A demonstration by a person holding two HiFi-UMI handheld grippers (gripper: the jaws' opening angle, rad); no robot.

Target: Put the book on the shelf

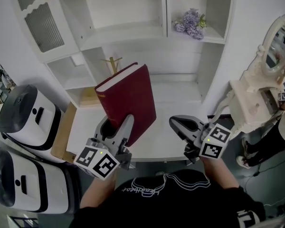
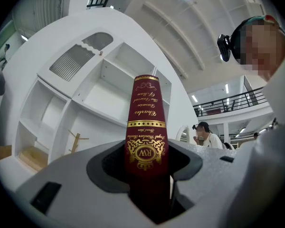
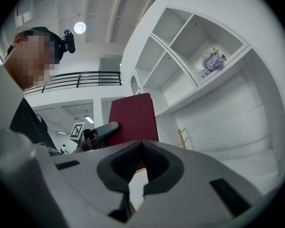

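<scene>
A person faces a white shelf unit (image 1: 164, 13) and holds a gripper in each hand. The left gripper (image 1: 118, 127) has its jaws clamped on the lower edge of a dark red hardcover book (image 1: 128, 96). The book is in the air, nearly upright and leaning a little. It is in front of the shelf unit's wide middle opening and above the white counter (image 1: 180, 144) at the shelf unit's base. It rests on no board of the shelf unit. In the left gripper view, the book's spine rises straight up between the dark pads. Gold ornament and gold lettering run along the spine.

The right gripper (image 1: 180, 123) hovers in front of the shelf unit's right half, near the book but not touching it. Its jaws are together, with nothing between them.

A bunch of purple flowers (image 1: 190, 23) sits in the shelf unit's upper right compartment. A small wooden branching stand (image 1: 113, 63) stands deep in the middle opening, behind the book. A cabinet door (image 1: 38, 18) with a ribbed panel is at the shelf unit's upper left.

To the left of the shelf unit sits a rounded white and dark grey appliance (image 1: 23, 113), with a second appliance (image 1: 16, 184) just beside it. A wooden board (image 1: 62, 134) lies between them and the counter. An ornate white mirror (image 1: 279, 39) stands to the right of the shelf unit.
</scene>
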